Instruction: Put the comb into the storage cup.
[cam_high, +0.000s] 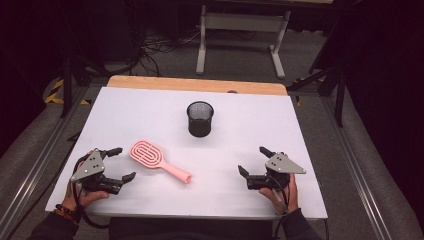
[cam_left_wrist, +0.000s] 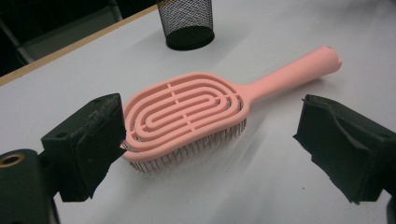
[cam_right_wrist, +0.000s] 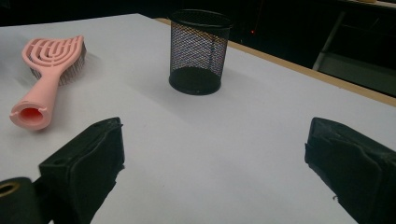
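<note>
Fingers (cam_left_wrist: 88, 140) of both your grippers spread wide; brush (cam_high: 159, 161) lies ungrasped before the cup (cam_high: 200, 118), everything left.

A pink hairbrush (cam_high: 157, 161), ribbed in concentric loops, is seen beside a black mesh pen cup (cam_high: 200, 118) on a white tabletop (cam_high: 280, 125).

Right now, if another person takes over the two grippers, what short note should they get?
Left gripper: open, holds nothing, jaws beside the head of the pink hairbrush.
Right gripper: open, holds nothing, over bare table at the right.
Hairbrush: lies flat, bristles down, handle toward the right gripper.
Black mesh cup: upright behind the brush, looks empty.
Done: nothing gripped yet.
Left: probably grip the brush and put it in the cup.
</note>
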